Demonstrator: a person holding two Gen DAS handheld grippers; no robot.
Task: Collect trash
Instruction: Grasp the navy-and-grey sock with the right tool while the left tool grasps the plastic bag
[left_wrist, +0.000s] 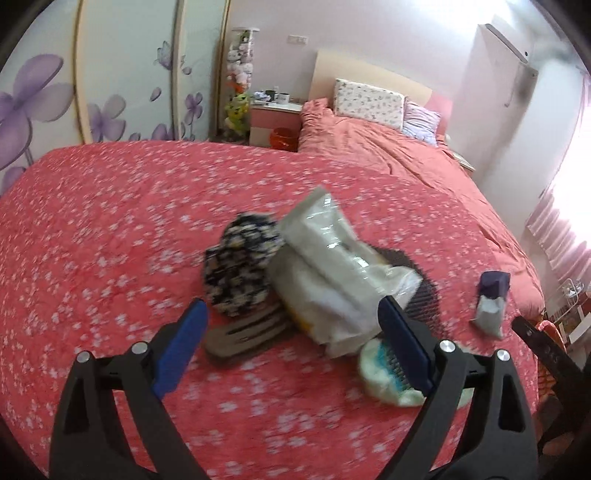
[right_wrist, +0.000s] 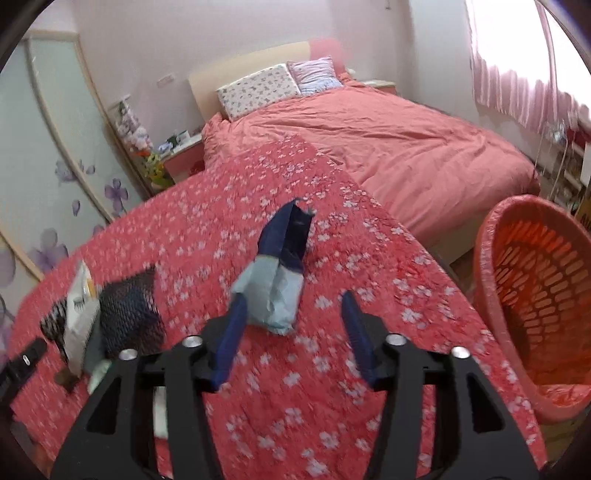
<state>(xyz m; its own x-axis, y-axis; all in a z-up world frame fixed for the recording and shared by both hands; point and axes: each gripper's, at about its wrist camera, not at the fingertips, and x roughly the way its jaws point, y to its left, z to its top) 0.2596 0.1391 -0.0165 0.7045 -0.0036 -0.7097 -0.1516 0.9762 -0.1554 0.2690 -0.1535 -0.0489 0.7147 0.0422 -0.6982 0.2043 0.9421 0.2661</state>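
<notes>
Right gripper (right_wrist: 291, 332) hangs open just short of the blue-and-white wrapper (right_wrist: 275, 280), untouched near the bed's (right_wrist: 258, 406) right edge. Left gripper (left_wrist: 291, 325), open too, faces the packaging pile (left_wrist: 332, 273). Orange basket (right_wrist: 532, 295) looks empty; collection barely begun.

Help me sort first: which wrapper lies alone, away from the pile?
The navy and pale-blue crumpled paper packet, lying before the right gripper; the rest are heaped together.

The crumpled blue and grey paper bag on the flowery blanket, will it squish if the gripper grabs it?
The crumpled navy and pale grey paper bag probably squishes: it is creased already. It looks light and empty. It stands loosely, so a nudge from the right gripper may tip it.
</notes>
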